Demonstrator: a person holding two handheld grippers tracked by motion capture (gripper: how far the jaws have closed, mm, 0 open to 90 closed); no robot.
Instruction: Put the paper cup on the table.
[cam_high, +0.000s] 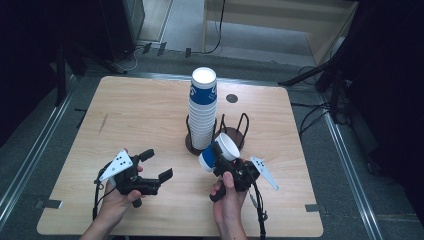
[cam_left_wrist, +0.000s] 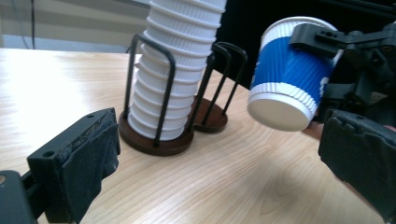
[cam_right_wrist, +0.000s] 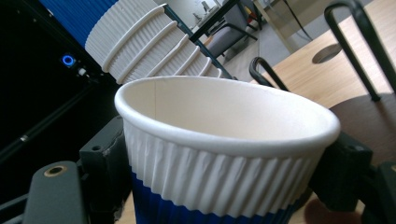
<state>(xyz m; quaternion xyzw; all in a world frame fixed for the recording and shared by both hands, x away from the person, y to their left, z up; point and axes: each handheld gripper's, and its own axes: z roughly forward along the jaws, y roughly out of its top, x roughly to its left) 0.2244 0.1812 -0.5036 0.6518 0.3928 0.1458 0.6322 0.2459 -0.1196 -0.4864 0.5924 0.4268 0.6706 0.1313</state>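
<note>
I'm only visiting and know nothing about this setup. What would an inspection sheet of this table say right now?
Surface: light wooden table, with a round dark grommet near its far edge.
Job's things: tall stack of blue and white ribbed paper cups in a dark wire holder; second wire holder beside it, empty; single blue and white paper cup held tilted.
Clutter: nothing seen.
Grippers: right gripper shut on the single cup; left gripper open, holding nothing.
Cables: one trails from each gripper; more lie on the floor beyond the table.
Surroundings: grey floor, dark stands on both sides.
</note>
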